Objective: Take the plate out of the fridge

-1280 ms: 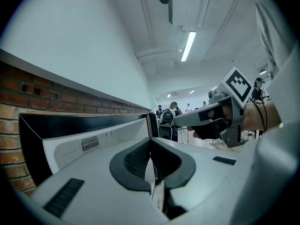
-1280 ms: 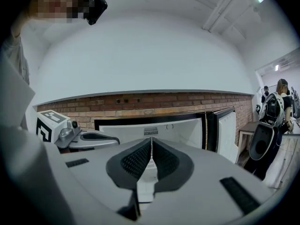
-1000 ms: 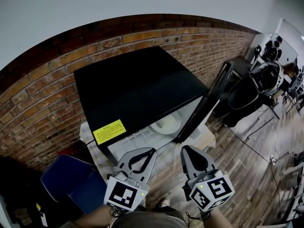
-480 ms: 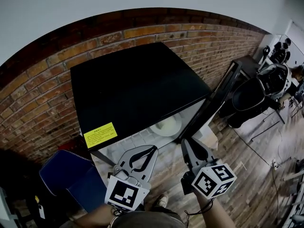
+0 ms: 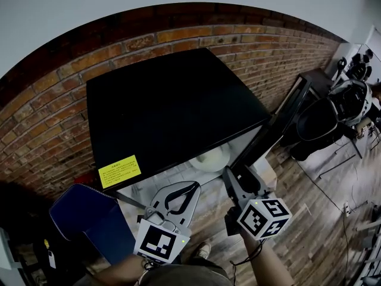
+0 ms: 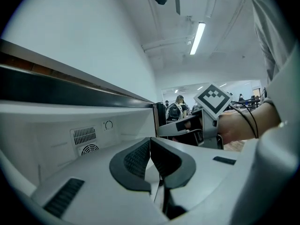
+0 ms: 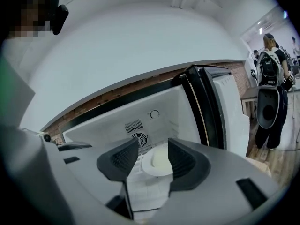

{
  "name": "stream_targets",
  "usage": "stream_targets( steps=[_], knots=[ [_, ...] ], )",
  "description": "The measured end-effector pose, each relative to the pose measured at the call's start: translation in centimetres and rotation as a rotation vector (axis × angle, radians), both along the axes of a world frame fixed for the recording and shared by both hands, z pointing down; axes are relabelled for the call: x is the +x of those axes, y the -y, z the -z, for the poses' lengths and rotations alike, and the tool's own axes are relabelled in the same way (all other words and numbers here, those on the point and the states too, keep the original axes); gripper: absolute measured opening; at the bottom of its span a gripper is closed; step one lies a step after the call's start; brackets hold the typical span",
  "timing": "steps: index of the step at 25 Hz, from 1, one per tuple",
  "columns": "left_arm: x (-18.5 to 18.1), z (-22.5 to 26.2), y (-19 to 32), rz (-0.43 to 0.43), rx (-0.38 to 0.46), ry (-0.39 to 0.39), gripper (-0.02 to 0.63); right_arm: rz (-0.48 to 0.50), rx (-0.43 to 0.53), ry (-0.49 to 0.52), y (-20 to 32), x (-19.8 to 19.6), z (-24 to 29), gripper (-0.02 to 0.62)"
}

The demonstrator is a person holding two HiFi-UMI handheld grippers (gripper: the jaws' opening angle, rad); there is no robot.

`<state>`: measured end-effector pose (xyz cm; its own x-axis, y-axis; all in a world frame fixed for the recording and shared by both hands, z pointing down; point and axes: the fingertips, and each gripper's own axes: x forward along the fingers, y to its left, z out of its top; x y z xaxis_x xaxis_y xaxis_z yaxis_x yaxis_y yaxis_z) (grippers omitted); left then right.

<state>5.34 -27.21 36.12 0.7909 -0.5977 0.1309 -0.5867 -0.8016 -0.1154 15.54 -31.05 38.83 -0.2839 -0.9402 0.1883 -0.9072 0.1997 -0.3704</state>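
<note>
Right gripper view, right tool (image 7: 153,146) opening, empty, plate (image 7: 157,163) inside fridge (image 7: 187,108), left tool (image 6: 150,143) closed.

1. You are in a shared workroom, most likely an office or a lab, not a home.
2. A long tube lamp (image 6: 198,37) is fixed on a plain white ceiling (image 6: 168,46).
3. Further in the open room, people (image 7: 269,69) stand with backpacks on.
4. Your corner has a bare brick wall (image 5: 178,37), a wood floor (image 5: 321,219) and a small black fridge (image 5: 166,112).
</note>
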Motion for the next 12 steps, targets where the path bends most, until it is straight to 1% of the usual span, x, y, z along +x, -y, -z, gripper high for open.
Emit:
stream_targets(
  steps=[4,12],
  knots=[
    [0.0,-0.9,0.6,0.016,-0.021,0.005,0.018,-0.019,-0.035,0.073,1.1,0.8,-1.9,0.187],
    [0.1,-2.1,2.0,0.031,-0.041,0.027,0.018,-0.072,-0.145,0.285,3.1,2.5,-6.4,0.187]
  ],
)
